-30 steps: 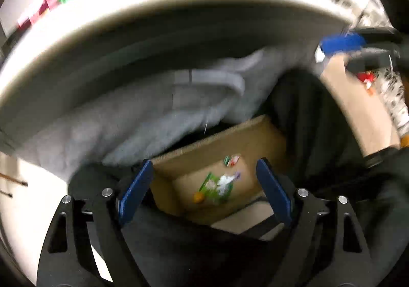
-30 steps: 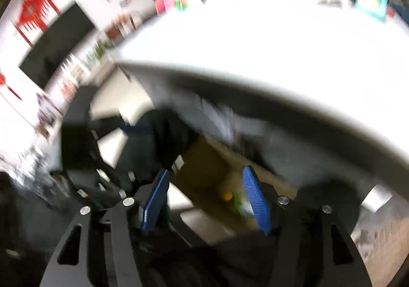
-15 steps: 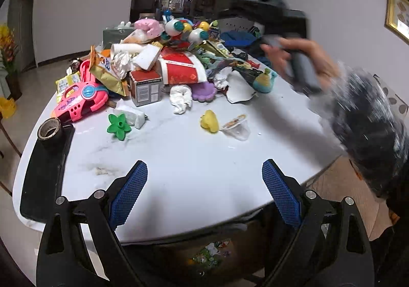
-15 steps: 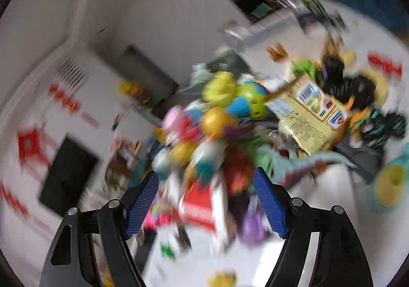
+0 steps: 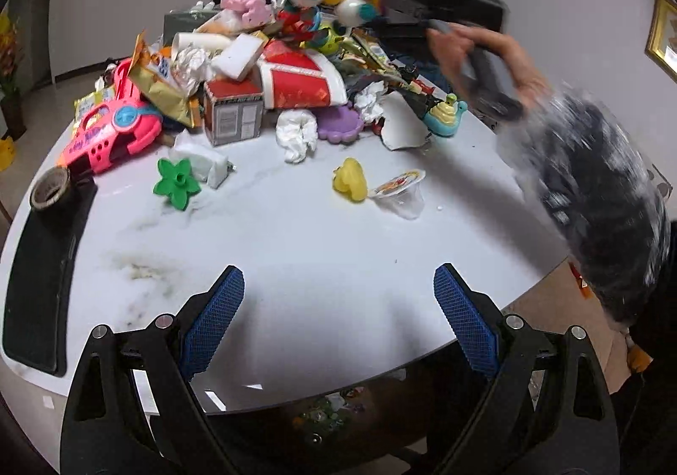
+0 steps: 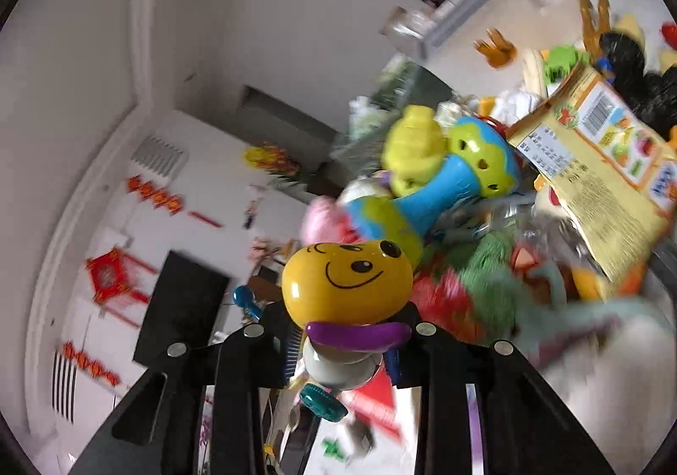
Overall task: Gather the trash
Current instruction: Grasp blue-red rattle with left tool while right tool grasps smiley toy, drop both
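A heap of toys and trash covers the far half of a white round table (image 5: 296, 263): a crumpled tissue (image 5: 296, 132), a clear jelly cup (image 5: 400, 193), a red paper cup (image 5: 300, 83), a small carton (image 5: 232, 111), snack wrappers (image 5: 158, 88). My left gripper (image 5: 338, 318) is open and empty above the near table edge. My right gripper (image 6: 342, 352) is deep in the heap, with a yellow smiley-face toy (image 6: 347, 284) between its fingers; a yellow snack bag (image 6: 592, 162) lies right of it. The hand holding it (image 5: 478, 52) shows in the left wrist view.
A pink toy (image 5: 110, 128), a green flower piece (image 5: 177, 181), a yellow toy (image 5: 351, 181) and a purple dish (image 5: 338, 128) lie near the trash. A black mat (image 5: 38, 276) with a tape roll (image 5: 48, 187) sits at the table's left edge.
Both grippers rose from the cardboard box under the table. The left now hovers over the near table edge. The right swung into the heap and a smiley toy fills its jaws.
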`<control>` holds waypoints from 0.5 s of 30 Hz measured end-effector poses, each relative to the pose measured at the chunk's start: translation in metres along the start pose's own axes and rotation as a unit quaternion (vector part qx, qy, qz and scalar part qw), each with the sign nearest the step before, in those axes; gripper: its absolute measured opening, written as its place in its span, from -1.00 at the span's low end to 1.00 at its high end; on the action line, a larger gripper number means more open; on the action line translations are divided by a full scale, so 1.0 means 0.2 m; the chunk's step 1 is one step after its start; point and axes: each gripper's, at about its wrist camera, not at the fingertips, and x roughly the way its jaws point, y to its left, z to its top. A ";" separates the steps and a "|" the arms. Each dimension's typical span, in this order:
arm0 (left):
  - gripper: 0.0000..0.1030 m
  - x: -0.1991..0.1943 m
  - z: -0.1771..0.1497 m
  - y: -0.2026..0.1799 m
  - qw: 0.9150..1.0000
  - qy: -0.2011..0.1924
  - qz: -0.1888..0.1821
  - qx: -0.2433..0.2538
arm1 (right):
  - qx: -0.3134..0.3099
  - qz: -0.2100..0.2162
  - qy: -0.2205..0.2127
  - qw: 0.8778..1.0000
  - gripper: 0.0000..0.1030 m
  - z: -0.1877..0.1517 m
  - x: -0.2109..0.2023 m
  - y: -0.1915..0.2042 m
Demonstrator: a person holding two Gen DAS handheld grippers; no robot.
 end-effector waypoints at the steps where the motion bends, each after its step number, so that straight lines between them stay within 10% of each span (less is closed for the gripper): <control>1: 0.73 -0.01 0.03 -0.02 1.000 -0.005 -0.001 0.004 | -0.027 -0.001 -0.008 1.000 -0.40 -0.03 -0.08 0.05; 7: 0.73 0.01 0.29 -0.08 0.997 -0.051 0.020 0.045 | -0.089 -0.025 -0.030 0.995 -0.40 -0.24 -0.49 0.12; 15: 0.73 0.42 1.06 -0.05 0.994 -0.065 0.081 0.045 | -0.113 -0.081 -0.063 0.988 -0.39 -0.53 -1.03 -0.02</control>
